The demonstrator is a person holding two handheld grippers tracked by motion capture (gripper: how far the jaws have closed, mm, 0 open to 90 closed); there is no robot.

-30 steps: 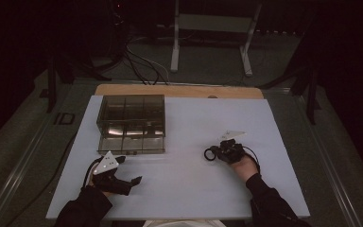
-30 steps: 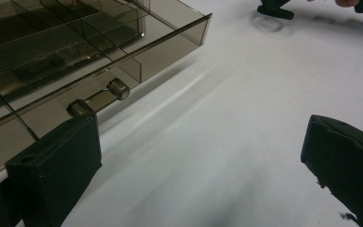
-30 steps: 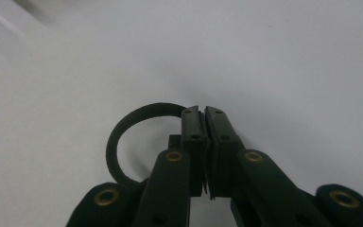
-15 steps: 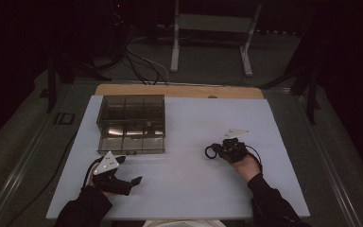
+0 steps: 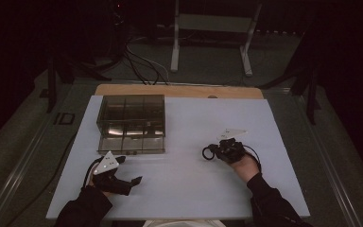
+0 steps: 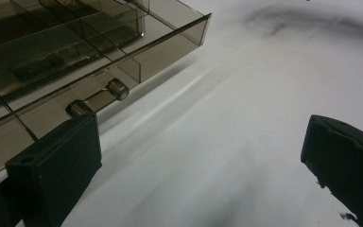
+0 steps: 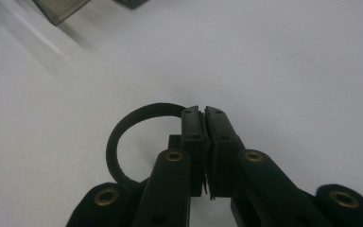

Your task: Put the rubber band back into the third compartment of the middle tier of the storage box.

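Nearest the person, the left claw (image 5: 134, 180) hangs spread over the white surface (image 5: 189, 189), empty. Farther right, the right claw (image 5: 216, 152) pinches a black ring (image 7: 125, 137). Beyond stands the smoky compartment box (image 5: 131, 124).
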